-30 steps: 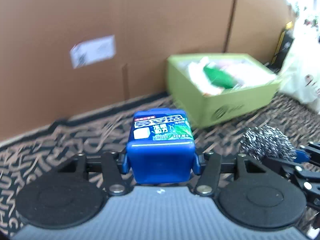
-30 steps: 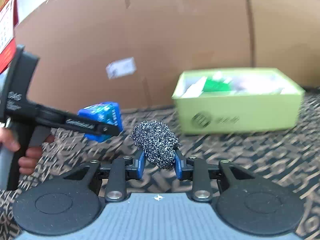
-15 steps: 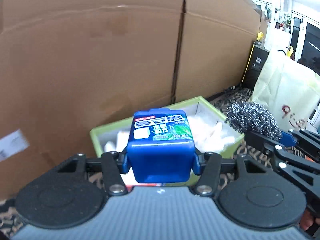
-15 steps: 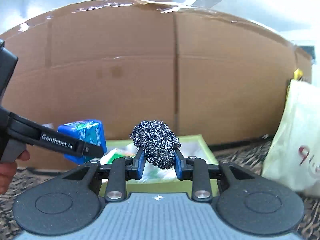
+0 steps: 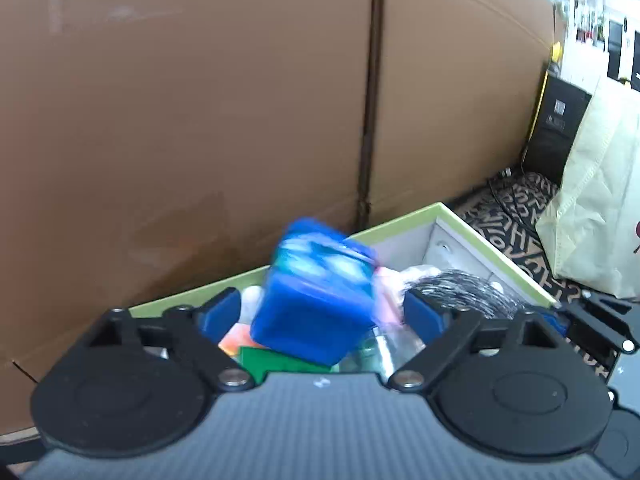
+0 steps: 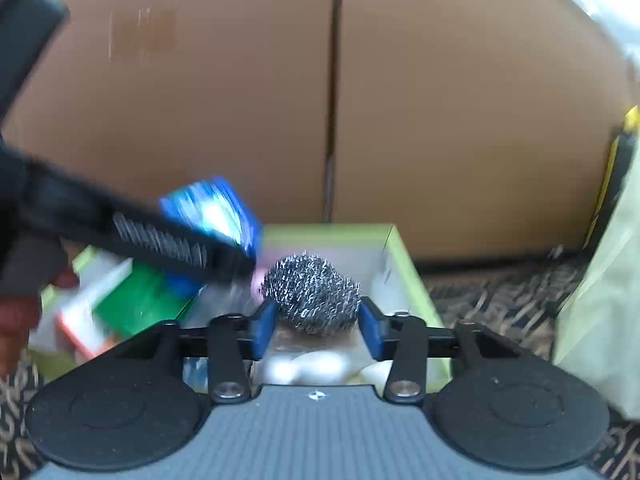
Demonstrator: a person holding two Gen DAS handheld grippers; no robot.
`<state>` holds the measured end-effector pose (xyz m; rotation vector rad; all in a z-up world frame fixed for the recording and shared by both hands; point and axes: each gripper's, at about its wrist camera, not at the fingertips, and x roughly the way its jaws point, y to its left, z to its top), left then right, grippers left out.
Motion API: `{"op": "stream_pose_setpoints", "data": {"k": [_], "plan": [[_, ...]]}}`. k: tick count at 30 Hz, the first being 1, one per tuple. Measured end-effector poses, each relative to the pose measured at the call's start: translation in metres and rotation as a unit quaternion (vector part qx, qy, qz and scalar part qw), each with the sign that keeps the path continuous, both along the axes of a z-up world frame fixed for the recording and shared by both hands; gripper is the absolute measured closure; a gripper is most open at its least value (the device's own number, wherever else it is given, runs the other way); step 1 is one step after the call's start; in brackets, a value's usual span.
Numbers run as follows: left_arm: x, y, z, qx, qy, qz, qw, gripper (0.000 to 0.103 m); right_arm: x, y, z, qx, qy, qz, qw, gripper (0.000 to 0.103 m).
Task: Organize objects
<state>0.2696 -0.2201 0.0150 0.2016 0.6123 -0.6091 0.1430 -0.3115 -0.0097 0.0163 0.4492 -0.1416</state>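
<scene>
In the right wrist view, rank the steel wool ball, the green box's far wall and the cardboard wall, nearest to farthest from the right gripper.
1. Steel wool ball: between the right gripper fingers.
2. Green box's far wall: just beyond the ball.
3. Cardboard wall: upright behind the box.

One blue tub, one steel scourer, one green box.

Cardboard wall blocks behind the crowded green box.

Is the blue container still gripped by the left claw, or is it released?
Released. The left claw has just been opening; its pads stand clear of the blue container, which is tilted and blurred above the green box.
</scene>
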Motion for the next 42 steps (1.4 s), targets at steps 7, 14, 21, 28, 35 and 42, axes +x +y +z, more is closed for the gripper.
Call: {"op": "stream_pose_setpoints", "data": {"k": [7, 14, 21, 28, 35, 42], "plan": [[-0.017, 0.026, 0.008, -0.026, -0.03, 0.015, 0.9991, 0.0, -0.039, -0.003, 0.009, 0.015, -0.072, -0.024, 0.997, 0.048], [-0.031, 0.031, 0.011, -0.004, -0.026, 0.043, 0.9987, 0.0, -0.002, 0.002, 0.002, -0.005, -0.005, -0.021, 1.0, 0.072], [-0.073, 0.062, 0.02, 0.022, -0.035, 0.074, 0.9964, 0.0, -0.06, 0.004, 0.022, 0.033, -0.064, -0.027, 0.997, 0.032], [-0.133, 0.095, 0.025, 0.027, -0.046, 0.105, 0.993, 0.0, -0.137, 0.025, 0.043, 0.037, -0.075, -0.04, 0.996, 0.018], [-0.178, 0.114, 0.01, 0.026, -0.032, 0.128, 0.9909, 0.0, -0.184, 0.048, 0.026, 0.018, -0.031, -0.038, 0.999, 0.011], [-0.202, 0.125, -0.012, 0.022, -0.005, 0.148, 0.9888, 0.0, -0.19, 0.054, 0.005, 0.011, -0.001, -0.037, 0.999, 0.011]]}}
